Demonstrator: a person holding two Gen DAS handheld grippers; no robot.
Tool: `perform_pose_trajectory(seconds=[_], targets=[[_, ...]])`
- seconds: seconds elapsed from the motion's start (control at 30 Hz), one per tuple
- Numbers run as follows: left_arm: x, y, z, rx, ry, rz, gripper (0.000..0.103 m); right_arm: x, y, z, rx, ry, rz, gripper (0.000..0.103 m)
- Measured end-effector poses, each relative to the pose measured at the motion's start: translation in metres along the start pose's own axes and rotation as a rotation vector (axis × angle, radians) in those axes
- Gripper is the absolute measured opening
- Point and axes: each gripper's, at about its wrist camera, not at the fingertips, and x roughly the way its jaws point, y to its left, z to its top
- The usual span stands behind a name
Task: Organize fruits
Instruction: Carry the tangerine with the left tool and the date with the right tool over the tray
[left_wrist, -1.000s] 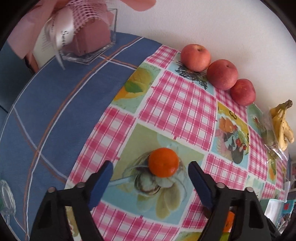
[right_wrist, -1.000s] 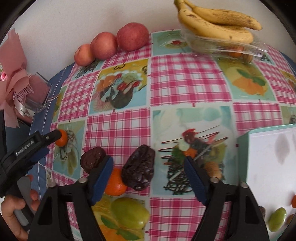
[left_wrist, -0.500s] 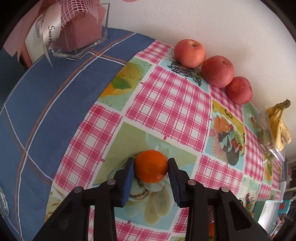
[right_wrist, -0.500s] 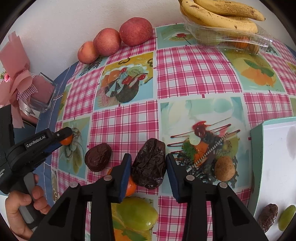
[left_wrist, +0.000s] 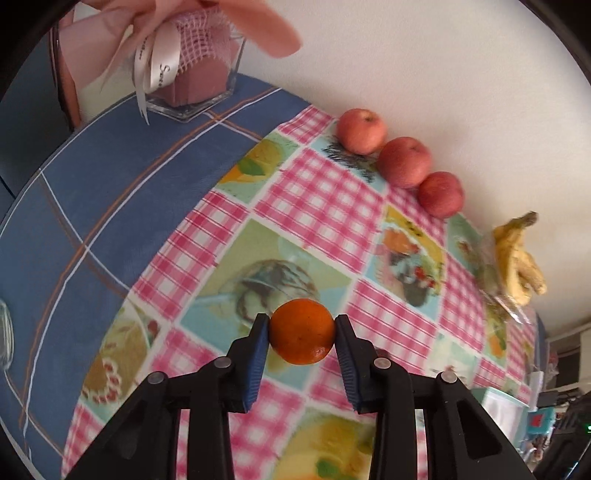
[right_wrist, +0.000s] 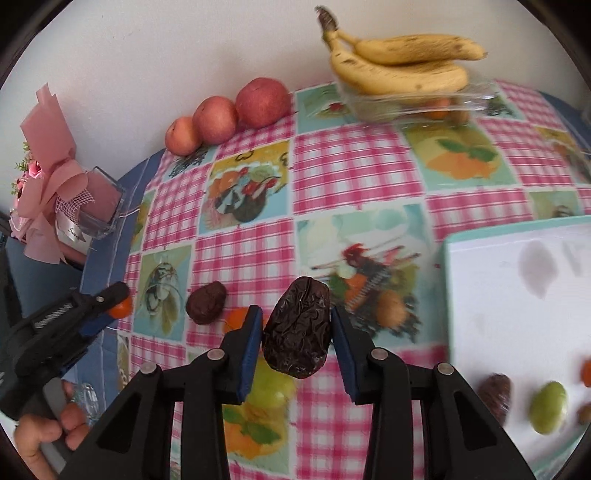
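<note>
Both grippers are loaded. The left gripper (left_wrist: 301, 334) pinches a small orange fruit (left_wrist: 302, 331) between its blue pads, and the right gripper (right_wrist: 297, 330) pinches a wrinkled dark date (right_wrist: 297, 328), whose long axis runs roughly along the fingers, pointing away from the camera. Whether either fruit is clear of the checked tablecloth (right_wrist: 354, 166) is hard to judge from these angles, though both look lifted. The white tray (right_wrist: 517, 295), where a date, a green fruit and something orange already lie near the lower edge, sits just to the right of the right gripper, so that hand is much the nearer. The left gripper is well apart from the tray, on the far side of the right one, and would probably have to cross over the loose dark fruit (right_wrist: 206, 302) and a green fruit (right_wrist: 275, 386) lying on the cloth.
</note>
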Motion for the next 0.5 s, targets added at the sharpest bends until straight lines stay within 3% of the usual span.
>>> perform_pose_trajectory(seconds=[0.17,0.5], targets=[[-0.029,-0.029,-0.020,0.021,-0.025,-0.035,0.038,-0.022,-0.015,-0.010,0.031,-0.027,-0.013,0.039],[-0.066,-0.076,-0.057,0.089,-0.083,-0.037,0.038,-0.064,-0.056,-0.020,0.084,-0.097,-0.058,0.039]])
